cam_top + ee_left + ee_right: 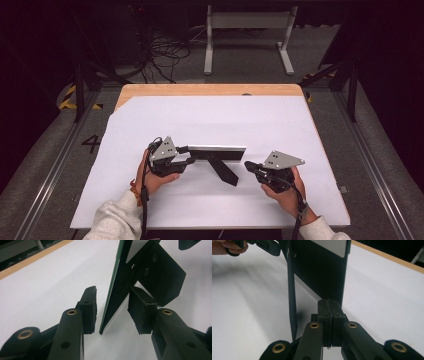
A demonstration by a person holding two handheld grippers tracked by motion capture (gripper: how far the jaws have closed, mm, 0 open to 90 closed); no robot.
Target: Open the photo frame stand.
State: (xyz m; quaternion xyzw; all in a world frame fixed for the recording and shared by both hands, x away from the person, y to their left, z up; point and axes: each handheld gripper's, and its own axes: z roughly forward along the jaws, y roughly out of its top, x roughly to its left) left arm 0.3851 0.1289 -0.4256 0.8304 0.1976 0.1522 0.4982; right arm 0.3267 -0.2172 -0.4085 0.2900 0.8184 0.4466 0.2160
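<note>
A black picture frame (pixel 216 150) stands upright on the white sheet, with its prop leg (pixel 226 171) angled toward the person. My left gripper (pixel 188 155) is open at the frame's left end. In the left gripper view the frame's thin edge (pixel 110 302) sits between the two pads (pixel 90 307), touching neither, and my left gripper (pixel 116 308) straddles it. My right gripper (pixel 248 166) is just off the frame's right end. In the right gripper view my right gripper (pixel 329 308) is shut, pads pressed together with nothing between them, right in front of the frame's black back (pixel 319 267).
The white sheet (pixel 210 115) covers most of the wooden table (pixel 210 89), with open room all around the frame. Beyond the far edge lie floor cables (pixel 165 55) and a white stand (pixel 247 35). The other hand and left gripper (pixel 262 246) show at the top left.
</note>
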